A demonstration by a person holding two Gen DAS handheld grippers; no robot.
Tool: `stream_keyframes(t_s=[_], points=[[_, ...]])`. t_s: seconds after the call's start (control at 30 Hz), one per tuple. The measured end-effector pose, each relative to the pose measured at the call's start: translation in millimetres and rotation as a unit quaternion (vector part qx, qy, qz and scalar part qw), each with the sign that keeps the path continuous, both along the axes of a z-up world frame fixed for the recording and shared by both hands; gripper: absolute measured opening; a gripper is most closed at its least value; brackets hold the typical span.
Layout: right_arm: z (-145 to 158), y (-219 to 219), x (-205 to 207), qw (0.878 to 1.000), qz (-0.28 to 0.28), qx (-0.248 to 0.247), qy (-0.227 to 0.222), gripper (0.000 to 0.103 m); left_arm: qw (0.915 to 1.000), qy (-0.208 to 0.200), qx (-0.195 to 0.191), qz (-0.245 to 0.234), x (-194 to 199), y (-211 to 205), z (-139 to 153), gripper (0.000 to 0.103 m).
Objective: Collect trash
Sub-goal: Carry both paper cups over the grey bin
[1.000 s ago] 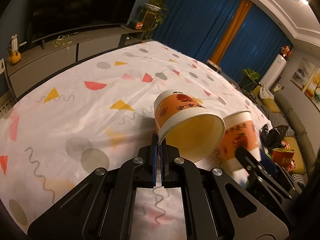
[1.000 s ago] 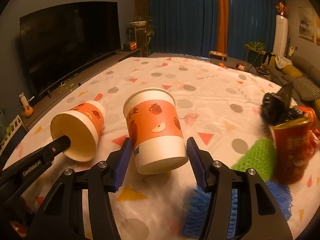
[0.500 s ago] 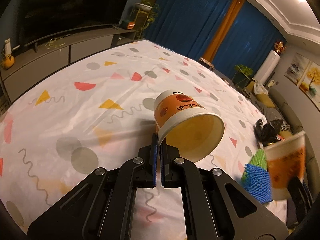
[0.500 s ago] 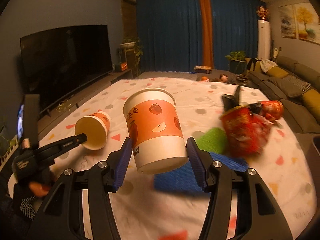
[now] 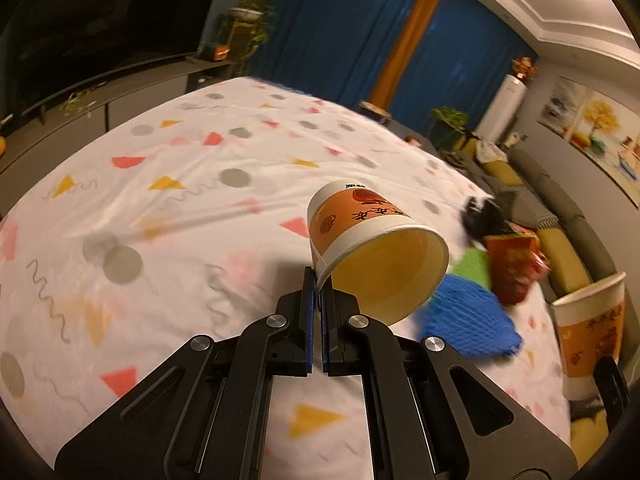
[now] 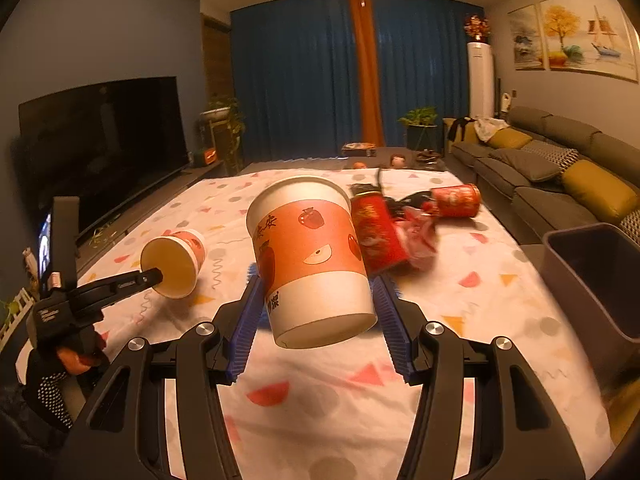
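My left gripper (image 5: 317,280) is shut on the rim of a small orange-and-white paper cup (image 5: 360,220), which hangs on its side with its mouth facing me, above the patterned cloth (image 5: 180,208). From the right wrist view this same small cup (image 6: 176,258) and the left gripper (image 6: 154,276) appear at the left. My right gripper (image 6: 316,300) is shut on a large orange paper cup (image 6: 308,248), upright and lifted off the cloth; it also shows at the right edge of the left wrist view as a large cup (image 5: 588,328).
A red snack bag (image 6: 376,236), a red can (image 6: 456,200), black wrappers and crumpled pink paper (image 6: 418,234) lie mid-cloth. Blue and green mesh pads (image 5: 468,320) lie beside them. A grey bin (image 6: 596,276) stands at the right edge. A sofa (image 6: 560,168) lies beyond.
Both grippers rose and swung rightward with their cups. The large cup left the small one's side, and the grey bin came into the right wrist view.
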State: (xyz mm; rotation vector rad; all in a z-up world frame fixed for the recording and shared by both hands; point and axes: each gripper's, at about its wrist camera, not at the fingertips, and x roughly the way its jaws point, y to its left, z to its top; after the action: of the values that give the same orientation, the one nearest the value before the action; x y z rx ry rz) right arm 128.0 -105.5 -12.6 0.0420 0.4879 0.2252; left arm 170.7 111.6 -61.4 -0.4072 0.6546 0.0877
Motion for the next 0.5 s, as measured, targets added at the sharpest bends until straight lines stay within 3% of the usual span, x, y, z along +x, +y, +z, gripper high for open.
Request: stream_keyframes(t_s=[0.5], points=[[8.9,-74.7,-40.0,0.998,-0.062,0.018,-0.024,0.055,0.9924,-0.056,0.025,-0.106,-36.1,-104.9,45.0,0.002]])
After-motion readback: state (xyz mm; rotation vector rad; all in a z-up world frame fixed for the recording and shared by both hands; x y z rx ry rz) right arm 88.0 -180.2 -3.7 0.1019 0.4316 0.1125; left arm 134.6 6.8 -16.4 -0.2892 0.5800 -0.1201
